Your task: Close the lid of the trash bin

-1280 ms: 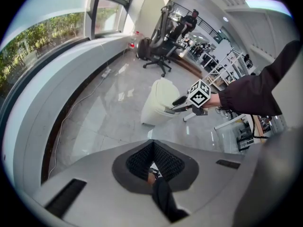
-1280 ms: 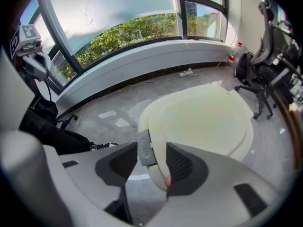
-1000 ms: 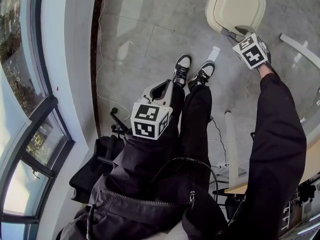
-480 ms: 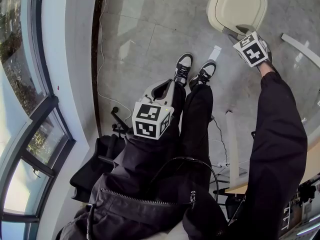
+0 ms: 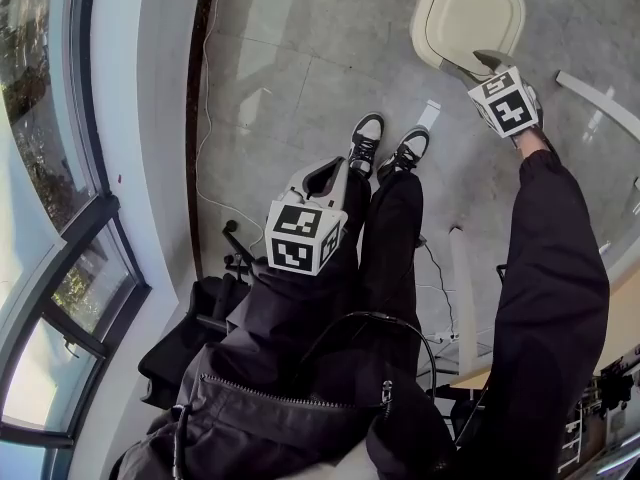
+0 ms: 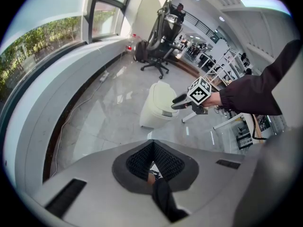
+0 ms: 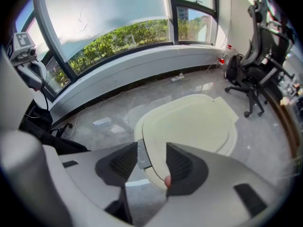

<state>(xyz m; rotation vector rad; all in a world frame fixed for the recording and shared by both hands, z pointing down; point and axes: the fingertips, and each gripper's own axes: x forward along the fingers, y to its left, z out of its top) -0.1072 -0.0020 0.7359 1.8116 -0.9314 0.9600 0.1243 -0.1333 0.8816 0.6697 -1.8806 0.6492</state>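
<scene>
L gripper (image 5: 330,173) shut; R gripper (image 5: 478,61) open, outstretched.

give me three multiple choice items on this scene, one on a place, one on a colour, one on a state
1. Where is the bin in the head view?
A. upper right, beyond the shoes
B. lower left, by the window
C. behind the person

2. What colour is the bin?
A. black
B. cream
C. red

3. How do the right gripper's jaws stand?
A. shut together
B. clamped on a cable
C. apart, over the bin's front edge

Answers: 1 A, it sits upper right, past the shoes; 2 B, it shows cream in every view; 3 C, the right gripper view shows a gap with the bin's grey tab in it.
</scene>
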